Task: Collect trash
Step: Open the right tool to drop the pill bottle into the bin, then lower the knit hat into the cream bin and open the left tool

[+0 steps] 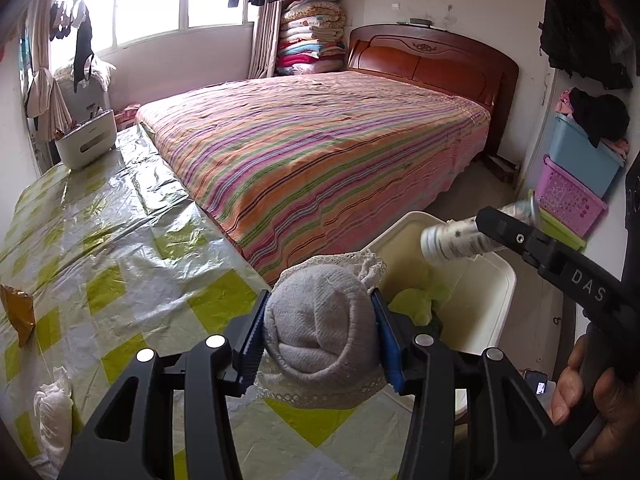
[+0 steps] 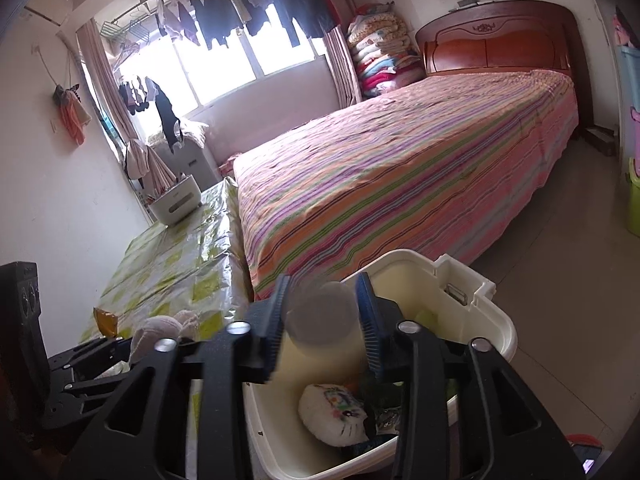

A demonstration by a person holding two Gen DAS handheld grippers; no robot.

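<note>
Two handheld grippers are seen at the corner of a table (image 1: 120, 248) covered in a shiny yellow-green checked cloth, beside a bed (image 1: 320, 152) with a striped cover. The left gripper (image 1: 318, 334) is clamped on a rolled grey sock (image 1: 320, 332) with a lace cuff, which is pressed between both blue pads near the table's edge. The right gripper (image 2: 322, 318) is held above a cream plastic bin (image 2: 500, 320) on the floor; a blurred cylindrical bottle (image 2: 320, 316) lies between its jaws, and whether the pads press on it cannot be told. A white printed pouch (image 2: 334, 414) and green scraps are seen inside the bin.
</note>
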